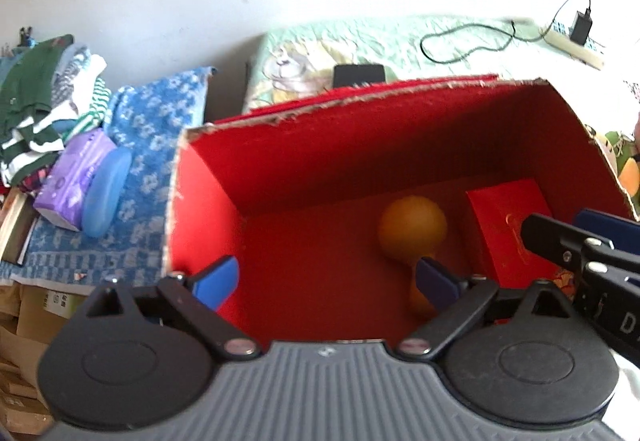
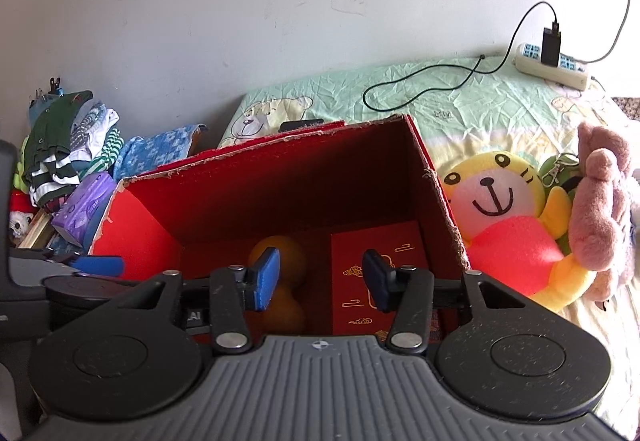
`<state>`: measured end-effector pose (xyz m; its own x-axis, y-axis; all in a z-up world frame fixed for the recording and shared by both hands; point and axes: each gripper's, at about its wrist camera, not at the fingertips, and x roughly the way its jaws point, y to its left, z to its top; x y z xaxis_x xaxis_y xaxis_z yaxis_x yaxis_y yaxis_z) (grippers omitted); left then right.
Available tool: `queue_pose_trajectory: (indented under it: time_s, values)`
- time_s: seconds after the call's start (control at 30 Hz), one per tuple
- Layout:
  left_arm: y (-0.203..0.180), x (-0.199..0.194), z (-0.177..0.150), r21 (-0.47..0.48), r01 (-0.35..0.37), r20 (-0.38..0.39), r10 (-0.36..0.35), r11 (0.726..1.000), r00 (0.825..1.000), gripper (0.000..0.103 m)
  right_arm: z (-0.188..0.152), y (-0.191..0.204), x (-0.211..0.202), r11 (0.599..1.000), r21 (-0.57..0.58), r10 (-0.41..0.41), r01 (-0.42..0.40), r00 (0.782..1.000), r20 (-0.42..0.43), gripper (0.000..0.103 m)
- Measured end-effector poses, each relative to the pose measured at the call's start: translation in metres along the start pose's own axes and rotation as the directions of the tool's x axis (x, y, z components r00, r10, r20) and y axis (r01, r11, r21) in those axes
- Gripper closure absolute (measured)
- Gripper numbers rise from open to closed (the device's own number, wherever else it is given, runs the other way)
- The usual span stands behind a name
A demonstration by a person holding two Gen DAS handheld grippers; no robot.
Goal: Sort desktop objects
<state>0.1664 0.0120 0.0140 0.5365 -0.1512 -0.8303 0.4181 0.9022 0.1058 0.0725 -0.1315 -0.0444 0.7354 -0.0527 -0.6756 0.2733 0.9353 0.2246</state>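
Inside red box [image 2: 280,177], on bed [image 2: 460,109]: orange gourd [image 2: 280,253], red packet [image 2: 380,253]. Left tongs [image 1: 326,281] wide apart, empty. Right tongs [image 2: 320,279] apart, empty.

Matt red cardboard box [image 2: 280,177] with torn edges, perhaps glossy gourd [image 1: 412,227], fuzzy plush toy [image 2: 508,225]

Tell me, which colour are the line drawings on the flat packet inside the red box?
Gold, on the red packet; clearest in the right wrist view.
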Motion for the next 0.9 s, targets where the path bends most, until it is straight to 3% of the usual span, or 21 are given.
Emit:
queue_pose_trajectory:
  time_s: [0.17,0.9]
  values:
    - [0.007,-0.007,-0.003,-0.024,-0.023,0.023,0.024,0.999,0.999,0.004,-0.003,0.004,-0.001,1.000,-0.018,-0.007,0.008,1.000,0.014,0.054]
    - [-0.015,-0.054,-0.023,-0.162,-0.180,0.039,0.188,0.970,0.981,0.004,-0.002,-0.017,-0.030,0.980,-0.081,0.182,-0.182,0.983,-0.008,0.054]
